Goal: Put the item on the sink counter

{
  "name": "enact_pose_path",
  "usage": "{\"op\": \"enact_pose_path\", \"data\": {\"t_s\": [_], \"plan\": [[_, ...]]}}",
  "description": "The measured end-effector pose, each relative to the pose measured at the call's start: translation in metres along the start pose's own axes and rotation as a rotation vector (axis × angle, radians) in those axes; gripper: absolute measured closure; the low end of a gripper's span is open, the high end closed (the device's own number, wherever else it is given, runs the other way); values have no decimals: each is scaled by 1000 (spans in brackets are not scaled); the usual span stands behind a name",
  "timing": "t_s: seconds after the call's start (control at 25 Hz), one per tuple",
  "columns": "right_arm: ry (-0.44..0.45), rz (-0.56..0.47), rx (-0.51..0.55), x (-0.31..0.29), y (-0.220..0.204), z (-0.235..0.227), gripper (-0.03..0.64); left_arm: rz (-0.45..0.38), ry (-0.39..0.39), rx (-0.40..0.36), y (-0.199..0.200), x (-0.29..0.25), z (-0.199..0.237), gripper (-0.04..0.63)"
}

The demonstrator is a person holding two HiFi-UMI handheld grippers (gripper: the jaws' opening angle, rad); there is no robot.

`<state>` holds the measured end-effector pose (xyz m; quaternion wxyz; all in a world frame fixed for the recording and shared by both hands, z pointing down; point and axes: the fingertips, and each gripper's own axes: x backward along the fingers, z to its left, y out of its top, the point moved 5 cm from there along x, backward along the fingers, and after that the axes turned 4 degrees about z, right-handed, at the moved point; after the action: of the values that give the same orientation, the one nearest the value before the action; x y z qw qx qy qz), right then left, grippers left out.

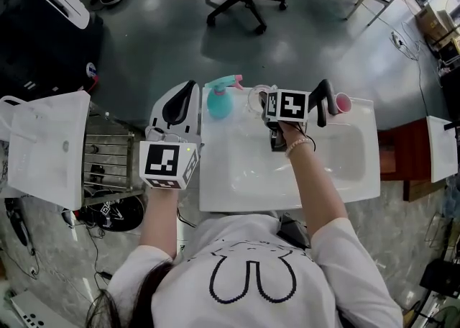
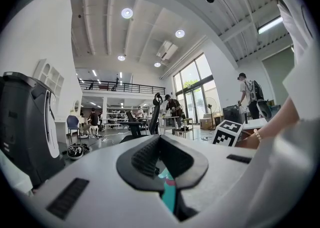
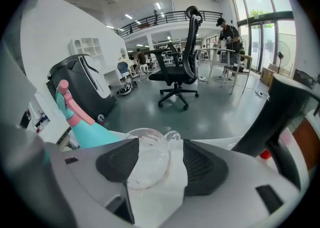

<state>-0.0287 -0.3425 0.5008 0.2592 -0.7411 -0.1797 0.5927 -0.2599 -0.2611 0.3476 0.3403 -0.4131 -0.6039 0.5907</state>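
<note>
The right gripper (image 1: 264, 101) hangs tilted down over the back ledge of the white sink (image 1: 215, 197), its jaws spread wide. In the right gripper view a clear glass cup (image 3: 147, 159) with a small handle stands between the two black pads of the right gripper (image 3: 161, 144). It sits on the white counter surface, not gripped. The left-hand pad in that view lies right against the cup's rounded wall, though whether it truly touches cannot be told. The other pad stands clearly apart, with bare white counter showing in the gap. From the head view the glass cup (image 1: 256, 95) rests on the ledge behind the basin, just beside a teal spray bottle (image 1: 219, 100) with a pink trigger. A black faucet (image 1: 323, 100) and a pink cup (image 1: 343, 103) stand on its other side. The left gripper (image 1: 188, 86) is held level off the sink's left edge, well away from the cup. Its own view shows the jaw tips of the left gripper (image 2: 159, 137) together with nothing between them — only a sliver of teal shows below.
</note>
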Motion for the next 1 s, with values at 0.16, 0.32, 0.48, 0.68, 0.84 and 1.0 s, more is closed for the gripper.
{"op": "enact_pose_path", "data": {"t_s": [0.16,0.32,0.48,0.68,0.84,1.0], "plan": [[44,-13,-31,14,-4,1,341,-17,-1,-8,5,7,-7,584],[84,-35,-45,27,-8,1,341,-30,11,-11,11,15,-15,584],[124,-69,-53,40,-12,0,341,-44,22,-19,17,23,-25,584],[147,-131,-28,64,-12,0,341,-59,37,-28,29,31,-39,584],[175,-154,3,81,-18,2,362,-59,49,-22,33,37,-51,584],[180,-161,14,98,-23,-3,520,-65,54,-32,38,43,-64,584]]}}
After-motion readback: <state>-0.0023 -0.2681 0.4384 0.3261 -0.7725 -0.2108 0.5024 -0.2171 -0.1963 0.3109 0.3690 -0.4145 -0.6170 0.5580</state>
